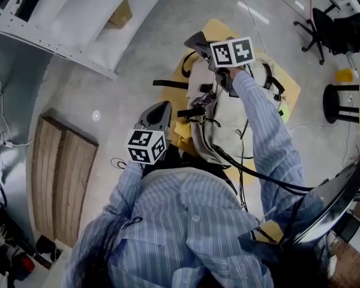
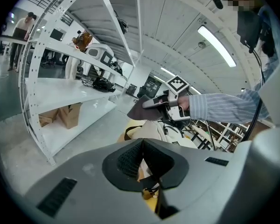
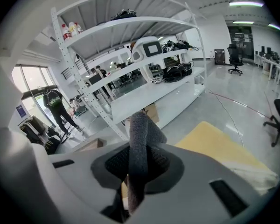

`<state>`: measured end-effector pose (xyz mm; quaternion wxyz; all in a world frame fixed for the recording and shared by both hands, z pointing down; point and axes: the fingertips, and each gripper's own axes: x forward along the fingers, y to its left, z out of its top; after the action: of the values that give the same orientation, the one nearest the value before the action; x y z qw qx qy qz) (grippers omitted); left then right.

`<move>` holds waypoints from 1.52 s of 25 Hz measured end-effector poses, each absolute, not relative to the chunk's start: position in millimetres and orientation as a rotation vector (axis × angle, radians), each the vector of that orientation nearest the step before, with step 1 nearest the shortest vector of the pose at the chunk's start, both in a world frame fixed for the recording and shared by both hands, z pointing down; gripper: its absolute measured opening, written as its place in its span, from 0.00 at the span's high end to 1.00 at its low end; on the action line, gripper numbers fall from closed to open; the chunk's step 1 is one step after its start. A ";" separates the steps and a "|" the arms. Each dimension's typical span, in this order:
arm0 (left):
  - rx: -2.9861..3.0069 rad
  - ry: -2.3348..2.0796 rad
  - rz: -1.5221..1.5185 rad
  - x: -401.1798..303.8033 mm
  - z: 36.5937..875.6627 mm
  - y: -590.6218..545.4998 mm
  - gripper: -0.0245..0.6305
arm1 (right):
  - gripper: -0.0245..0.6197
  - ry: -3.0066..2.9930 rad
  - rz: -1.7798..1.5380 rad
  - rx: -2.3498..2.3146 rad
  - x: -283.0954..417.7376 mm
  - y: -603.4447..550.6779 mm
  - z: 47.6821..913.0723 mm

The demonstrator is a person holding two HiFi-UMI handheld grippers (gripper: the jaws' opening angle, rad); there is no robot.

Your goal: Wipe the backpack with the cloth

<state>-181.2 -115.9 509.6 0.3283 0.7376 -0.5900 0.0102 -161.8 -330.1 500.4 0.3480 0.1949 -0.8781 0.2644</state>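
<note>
1 cloth [image 3: 139, 139] clamped in right gripper [image 3: 141, 164]; head view adds backpack [image 1: 228, 116] below.

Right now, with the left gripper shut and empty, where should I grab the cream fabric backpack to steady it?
Probably the black strap sticking out left of the backpack, coming from the left: it lies clear of the body and of the right gripper holding the dark grey cloth.
</note>
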 end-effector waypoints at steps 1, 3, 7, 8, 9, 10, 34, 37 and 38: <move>1.929 -1.545 0.028 -180.8 510.3 -114.5 0.96 | 0.88 -2.277 0.688 0.496 -161.3 -324.0 502.0; 1.930 -1.543 0.031 -178.6 511.2 -111.5 0.96 | 0.88 -2.280 0.688 0.479 -159.8 -311.9 503.8; 1.938 -1.536 0.039 -170.7 511.6 -105.7 0.96 | 0.88 -2.290 0.716 0.433 -157.4 -284.2 504.6; 1.942 -1.534 0.041 -168.3 511.6 -104.6 0.96 | 0.88 -2.287 0.724 0.417 -156.7 -276.2 506.5; 1.945 -1.533 0.043 -165.6 511.3 -103.6 0.96 | 0.88 -2.281 0.730 0.402 -155.7 -268.0 509.2; 1.949 -1.532 0.044 -162.9 510.6 -102.6 0.96 | 0.88 -2.274 0.734 0.388 -154.5 -260.1 512.5; 1.838 -1.682 -0.013 -140.8 501.3 -26.5 0.96 | 0.88 -2.138 0.790 0.172 -88.3 -59.9 567.6; 1.816 -1.707 -0.018 -138.4 502.2 -14.4 0.96 | 0.88 -2.152 0.817 0.178 -75.3 -40.0 564.7; 1.811 -1.711 -0.021 -136.2 502.4 -10.5 0.96 | 0.88 -2.159 0.833 0.180 -70.6 -33.9 563.0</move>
<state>-136.2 -10.5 502.4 0.3194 0.6888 -0.6507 -0.0082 -70.6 -33.9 563.0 0.3990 0.0713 -0.8529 0.3292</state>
